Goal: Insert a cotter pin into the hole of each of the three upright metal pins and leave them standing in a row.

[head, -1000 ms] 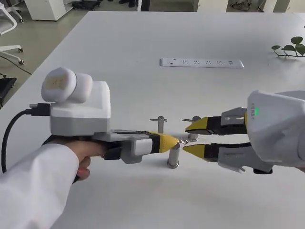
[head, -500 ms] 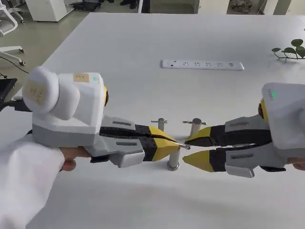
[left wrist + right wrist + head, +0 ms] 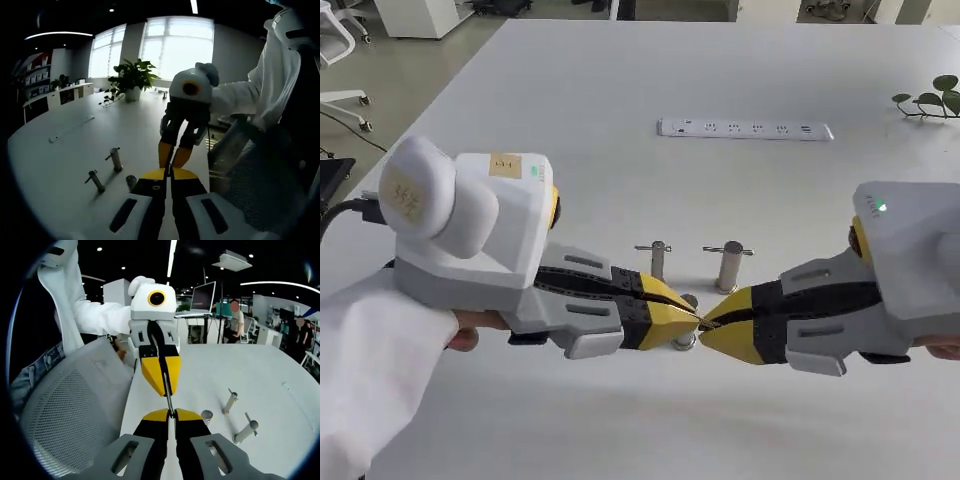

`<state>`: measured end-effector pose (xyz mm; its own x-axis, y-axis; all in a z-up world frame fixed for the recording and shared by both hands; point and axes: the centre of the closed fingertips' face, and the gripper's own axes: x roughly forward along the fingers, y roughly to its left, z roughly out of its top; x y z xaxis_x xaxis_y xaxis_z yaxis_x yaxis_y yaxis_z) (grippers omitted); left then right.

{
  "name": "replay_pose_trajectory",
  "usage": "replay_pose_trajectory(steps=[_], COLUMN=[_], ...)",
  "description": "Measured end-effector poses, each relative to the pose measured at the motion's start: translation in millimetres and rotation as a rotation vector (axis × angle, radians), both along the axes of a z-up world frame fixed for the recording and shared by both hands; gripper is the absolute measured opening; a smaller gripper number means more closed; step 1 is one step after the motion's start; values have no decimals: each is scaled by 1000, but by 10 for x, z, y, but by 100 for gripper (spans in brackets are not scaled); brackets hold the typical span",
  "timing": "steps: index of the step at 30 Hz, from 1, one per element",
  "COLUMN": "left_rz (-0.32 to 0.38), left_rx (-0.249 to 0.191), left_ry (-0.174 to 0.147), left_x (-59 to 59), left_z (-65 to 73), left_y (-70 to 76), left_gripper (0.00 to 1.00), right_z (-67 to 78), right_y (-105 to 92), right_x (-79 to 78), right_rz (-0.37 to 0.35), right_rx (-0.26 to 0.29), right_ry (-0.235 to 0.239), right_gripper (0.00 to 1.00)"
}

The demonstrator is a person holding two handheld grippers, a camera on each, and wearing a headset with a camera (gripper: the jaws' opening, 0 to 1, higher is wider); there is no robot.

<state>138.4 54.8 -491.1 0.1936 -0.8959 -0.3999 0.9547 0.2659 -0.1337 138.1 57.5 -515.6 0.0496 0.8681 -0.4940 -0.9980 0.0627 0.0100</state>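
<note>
- Head view: finds the left gripper [image 3: 692,318] and right gripper [image 3: 712,327] tip to tip just above the front metal pin [image 3: 683,341] on the table [image 3: 620,150]. Counts two rear metal pins [image 3: 657,258] [image 3: 729,266] upright behind it, with inserted cotter pins [image 3: 653,249] [image 3: 727,250] across their tops.
- Left gripper view: shows own jaws closed, nose to nose with the right gripper's. Counts three metal pins standing near one another.
- Right gripper view: shows the loose cotter pin [image 3: 168,390] clamped by both closed pairs of jaws, one at each end, just beside the front metal pin.
- Handling, by judgement: thin, light, springy, slippery wire. Grip near the head end and leave the legs free. Stiff but tippy metal pins, so steady them low on the shank.
- Tally: three metal pins, three cotter pins, two seated.
</note>
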Motion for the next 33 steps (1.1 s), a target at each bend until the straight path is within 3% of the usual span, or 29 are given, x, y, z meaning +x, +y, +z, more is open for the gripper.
replay_pose_trajectory(steps=[4,6,12,24,28,33], left_rz=[-35,-48,-84,-97,-68,18], left_rx=[25,43,65,83,65,74], left_ry=[-22,-13,-37,-18,-32,-54], left_x=[-36,-58,-100,-142,-72,117], left_z=[-47,-80,-117,-155,-121,-147], left_y=[7,25,28,31,31,81], left_gripper=[0,0,0,1,2,21], right_z=[-8,-12,-20,-59,-87,-179], right_y=[-10,-14,-4,-11,-37,-174], right_x=[-19,-34,-98,-134,-78,125], right_rz=[11,20,56,76,65,-16], right_rx=[-13,-13,-36,-50,-58,-106], right_ry=[-2,10,-6,3,-2,-21], right_gripper=[0,0,0,0,0,0])
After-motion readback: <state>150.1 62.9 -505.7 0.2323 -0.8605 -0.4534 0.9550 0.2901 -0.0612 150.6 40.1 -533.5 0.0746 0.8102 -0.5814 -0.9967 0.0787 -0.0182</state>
